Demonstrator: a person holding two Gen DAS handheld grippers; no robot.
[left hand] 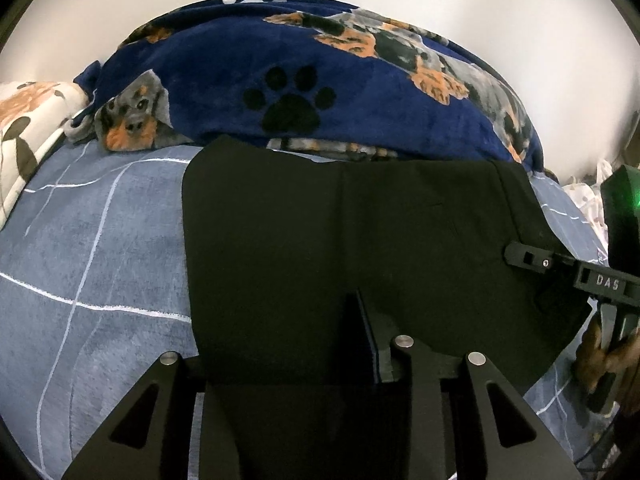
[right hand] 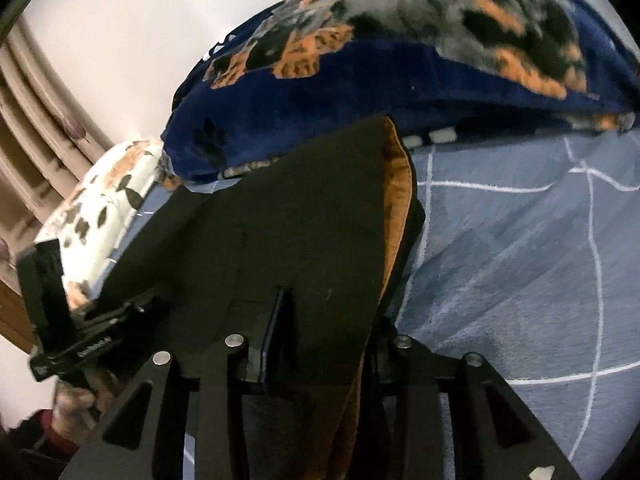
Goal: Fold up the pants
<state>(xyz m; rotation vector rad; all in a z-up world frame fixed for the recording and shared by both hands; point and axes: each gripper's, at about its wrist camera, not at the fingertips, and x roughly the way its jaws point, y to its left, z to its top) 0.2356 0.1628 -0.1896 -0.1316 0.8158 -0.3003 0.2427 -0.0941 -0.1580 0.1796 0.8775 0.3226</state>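
Black pants (left hand: 320, 232) lie folded flat on the blue checked bed sheet (left hand: 100, 240). My left gripper (left hand: 296, 320) is low at their near edge. One finger shows beside the cloth, the other is covered by it, and the jaws stand apart with cloth between them. In the right wrist view the pants (right hand: 312, 208) show a brown lining along their folded right edge. That thick edge fills my right gripper (right hand: 332, 312), whose right finger is hidden under the cloth. Each gripper also appears in the other's view: the right gripper (left hand: 516, 254), and the left gripper (right hand: 120, 320) with a hand on it.
A navy blanket with dog and paw prints (left hand: 360, 120) is heaped right behind the pants. A floral pillow (left hand: 24, 128) lies at the far left, with a curtain (right hand: 32, 120) beyond it. Sheet stretches to the left and right of the pants.
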